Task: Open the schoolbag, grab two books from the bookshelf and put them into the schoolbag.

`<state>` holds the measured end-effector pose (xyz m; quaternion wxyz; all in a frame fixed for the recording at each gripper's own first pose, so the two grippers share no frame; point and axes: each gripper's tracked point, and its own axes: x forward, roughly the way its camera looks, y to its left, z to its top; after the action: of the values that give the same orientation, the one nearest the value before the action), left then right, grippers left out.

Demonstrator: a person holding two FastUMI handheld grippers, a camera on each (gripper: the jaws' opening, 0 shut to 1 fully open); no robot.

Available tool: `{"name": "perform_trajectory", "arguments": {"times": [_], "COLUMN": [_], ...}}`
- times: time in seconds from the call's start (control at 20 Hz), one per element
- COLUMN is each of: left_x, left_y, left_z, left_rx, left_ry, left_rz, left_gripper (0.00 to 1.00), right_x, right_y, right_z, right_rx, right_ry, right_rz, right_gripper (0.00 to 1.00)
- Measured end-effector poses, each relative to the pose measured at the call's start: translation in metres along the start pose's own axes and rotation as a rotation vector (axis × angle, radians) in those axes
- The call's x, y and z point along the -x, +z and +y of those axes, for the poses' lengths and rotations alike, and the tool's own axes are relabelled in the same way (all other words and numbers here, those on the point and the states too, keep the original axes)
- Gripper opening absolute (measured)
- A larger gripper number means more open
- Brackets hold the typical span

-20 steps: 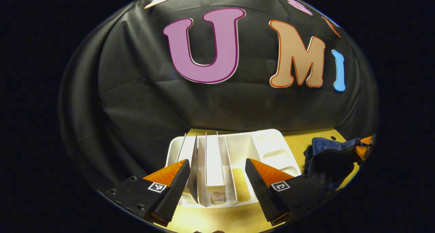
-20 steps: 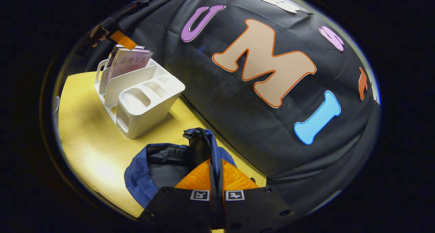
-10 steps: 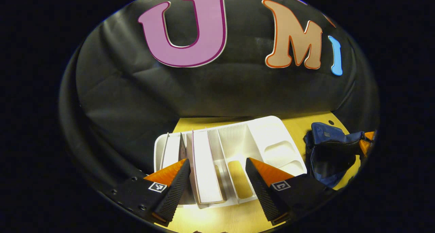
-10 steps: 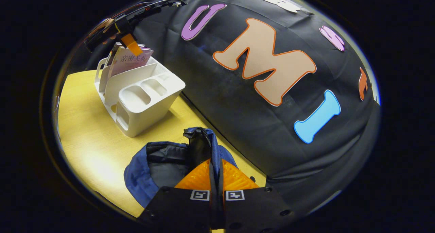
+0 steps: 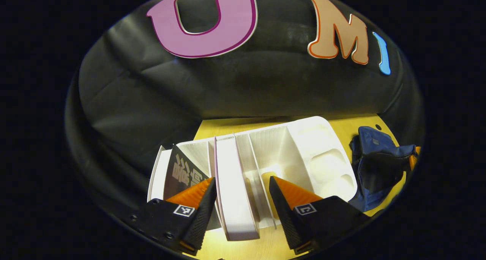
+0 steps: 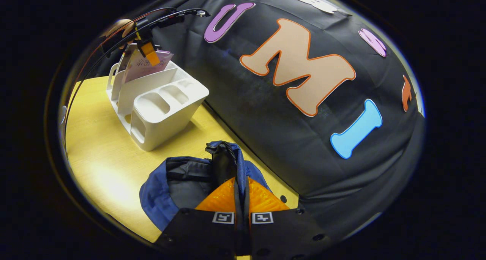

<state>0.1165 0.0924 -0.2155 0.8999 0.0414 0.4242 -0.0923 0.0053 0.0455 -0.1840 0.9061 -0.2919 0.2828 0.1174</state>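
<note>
The white bookshelf (image 5: pixel 303 146) stands on the yellow table with a thick pink-covered book (image 5: pixel 235 191) upright in a slot and a dark book (image 5: pixel 182 172) leaning to its left. My left gripper (image 5: pixel 241 201) is open, its fingers on either side of the thick book's top edge. The blue schoolbag (image 5: pixel 374 165) lies open to the right. My right gripper (image 6: pixel 241 186) is shut on the schoolbag's (image 6: pixel 178 184) rim and holds it up. In the right gripper view the left gripper (image 6: pixel 150 55) hangs over the books (image 6: pixel 146 62) in the bookshelf (image 6: pixel 159 108).
The bookshelf's right-hand compartments (image 5: pixel 330 165) hold nothing. Bare yellow table (image 6: pixel 98 150) lies between the bookshelf and the bag. The black cloth wall (image 6: pixel 265 112) rises right behind both.
My left gripper has come down and forward over the bookshelf, so its fingers now straddle the thick book. The dark book now leans left. The right gripper has stayed on the bag.
</note>
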Motion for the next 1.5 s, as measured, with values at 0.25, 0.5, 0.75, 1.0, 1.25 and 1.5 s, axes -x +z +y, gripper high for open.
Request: {"name": "perform_trajectory", "arguments": {"times": [0.25,0.5,0.75,1.0,1.25,1.5], "left_x": [-0.004,0.003,0.012,0.040,0.062,0.101], "left_y": [-0.004,-0.011,-0.012,-0.014,-0.031,-0.049], "left_z": [0.007,0.004,-0.002,0.006,0.005,0.003], "left_rx": [-0.029,-0.049,0.011,0.048,0.134,0.161], "left_ry": [0.030,0.017,0.003,0.015,0.006,-0.002], "left_rz": [0.052,0.114,0.093,0.066,0.076,0.064], "left_gripper": [0.41,0.34,0.28,0.27,0.28,0.27], "right_x": [0.000,-0.001,-0.001,0.001,0.000,0.000], "right_y": [-0.003,-0.001,-0.001,-0.001,0.000,-0.001], "right_z": [0.002,0.003,0.003,0.004,0.008,0.010], "right_rx": [-0.004,-0.005,-0.006,-0.007,-0.006,-0.013], "right_ry": [0.003,0.008,0.013,0.018,0.031,0.045], "right_rz": [0.002,0.000,-0.005,-0.013,-0.021,-0.028], "right_gripper": [0.03,0.03,0.02,0.03,0.03,0.03]}}
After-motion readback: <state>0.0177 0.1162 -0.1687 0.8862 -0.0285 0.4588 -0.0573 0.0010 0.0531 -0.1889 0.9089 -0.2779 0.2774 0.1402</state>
